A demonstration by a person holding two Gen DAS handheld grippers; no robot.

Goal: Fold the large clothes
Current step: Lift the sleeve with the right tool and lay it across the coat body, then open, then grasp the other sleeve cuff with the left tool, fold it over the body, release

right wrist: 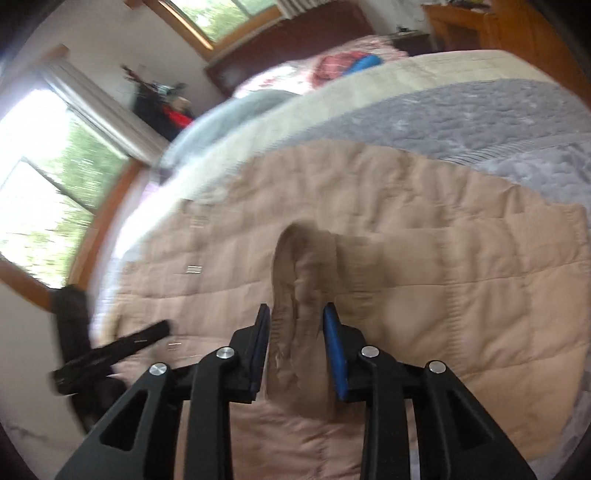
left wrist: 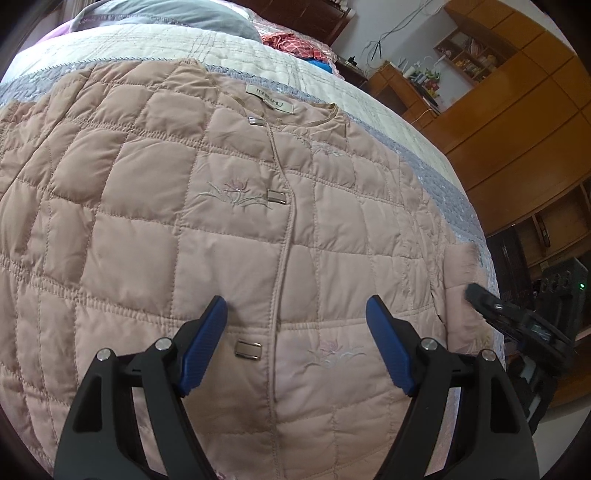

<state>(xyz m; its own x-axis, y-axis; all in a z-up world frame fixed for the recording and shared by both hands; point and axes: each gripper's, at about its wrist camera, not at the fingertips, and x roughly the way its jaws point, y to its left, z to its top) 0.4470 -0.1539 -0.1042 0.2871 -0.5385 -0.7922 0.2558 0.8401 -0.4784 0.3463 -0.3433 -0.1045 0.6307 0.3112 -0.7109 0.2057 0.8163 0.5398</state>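
A pink quilted jacket (left wrist: pixel 192 229) lies flat on the bed, front side up, with metal clasps and a neck label at the far end. My left gripper (left wrist: pixel 295 314) is open and empty just above the jacket's lower front. My right gripper (right wrist: pixel 297 317) is shut on a bunched fold of the jacket's sleeve (right wrist: pixel 303 280) and lifts it off the jacket (right wrist: pixel 443 288). The right gripper also shows in the left wrist view (left wrist: pixel 517 321) at the jacket's right edge, by the sleeve cuff (left wrist: pixel 461 273). The left gripper shows in the right wrist view (right wrist: pixel 110 354), blurred.
The bed has a grey and cream quilt (left wrist: pixel 436 173) under the jacket. A grey pillow (left wrist: pixel 166 14) and red and blue clothes (left wrist: pixel 295 44) lie at the head. Wooden cabinets (left wrist: pixel 517 110) stand on the right. Windows (right wrist: pixel 44 177) are beyond the bed.
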